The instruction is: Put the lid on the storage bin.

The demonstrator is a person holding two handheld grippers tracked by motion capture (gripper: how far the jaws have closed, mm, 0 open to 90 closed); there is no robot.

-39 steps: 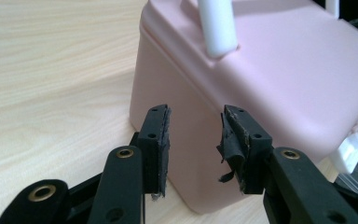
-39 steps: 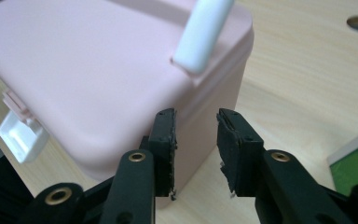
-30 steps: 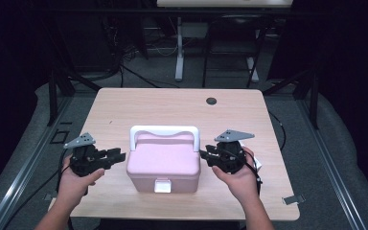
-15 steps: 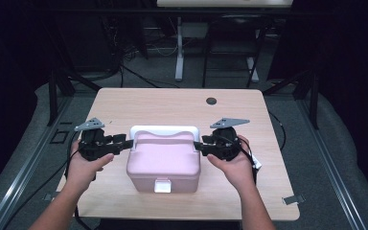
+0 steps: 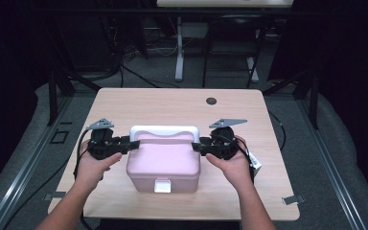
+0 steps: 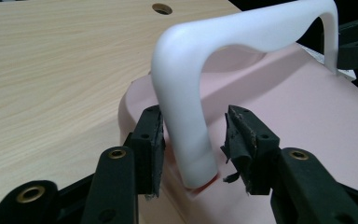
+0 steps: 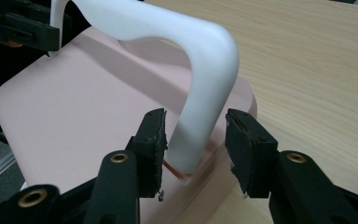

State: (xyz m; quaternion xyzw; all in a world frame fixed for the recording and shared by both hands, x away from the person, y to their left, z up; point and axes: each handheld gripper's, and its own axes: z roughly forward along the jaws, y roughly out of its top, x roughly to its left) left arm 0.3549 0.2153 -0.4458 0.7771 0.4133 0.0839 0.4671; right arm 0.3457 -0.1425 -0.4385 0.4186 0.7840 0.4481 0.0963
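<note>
A pink box with a white arched handle and a white front latch sits near the table's front edge. My left gripper is at the box's left side, open, its jaws straddling the left foot of the handle with a gap on each side. My right gripper is at the right side, open, its jaws set around the right foot of the handle. In the left gripper view my own gripper frames the handle, and so does my own gripper in the right gripper view.
The wooden table has a dark round hole near its far edge. Bare tabletop lies behind the box. Dark floor, cables and a stand leg lie beyond the table.
Both grippers have risen from the box's sides and moved inward, so each now has its jaws around a foot of the white handle. The box has stayed in place.
</note>
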